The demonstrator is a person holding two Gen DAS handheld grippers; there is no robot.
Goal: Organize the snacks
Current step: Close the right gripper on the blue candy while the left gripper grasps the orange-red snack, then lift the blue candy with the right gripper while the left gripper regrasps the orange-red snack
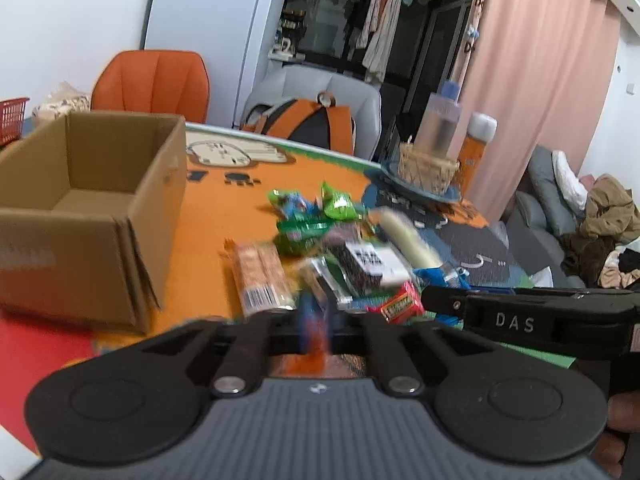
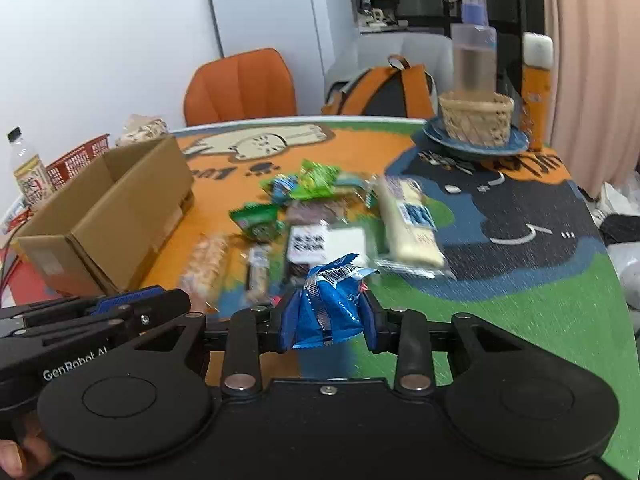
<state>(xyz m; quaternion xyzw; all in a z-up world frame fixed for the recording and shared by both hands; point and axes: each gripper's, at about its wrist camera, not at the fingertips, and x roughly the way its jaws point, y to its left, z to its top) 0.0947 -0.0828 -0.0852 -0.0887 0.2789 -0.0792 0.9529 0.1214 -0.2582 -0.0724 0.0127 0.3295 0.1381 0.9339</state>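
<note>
Snacks lie heaped (image 1: 340, 248) on the patterned table mat (image 1: 224, 208), seen from the left wrist, with the open cardboard box (image 1: 92, 200) standing empty just to their left. The left gripper (image 1: 316, 328) is clamped on something thin, blue and red, too blurred to name. The right gripper's black arm reaches in from the right edge.

From the right wrist, the right gripper (image 2: 326, 316) pinches a crumpled blue packet (image 2: 324, 308) above the near edge of the pile (image 2: 320, 216), the box (image 2: 108, 216) well off to the left. That packet looks slick and only caught by its middle; a quick swing towards the box could let it slide out. With both grippers so close, they might also knock together.
</note>
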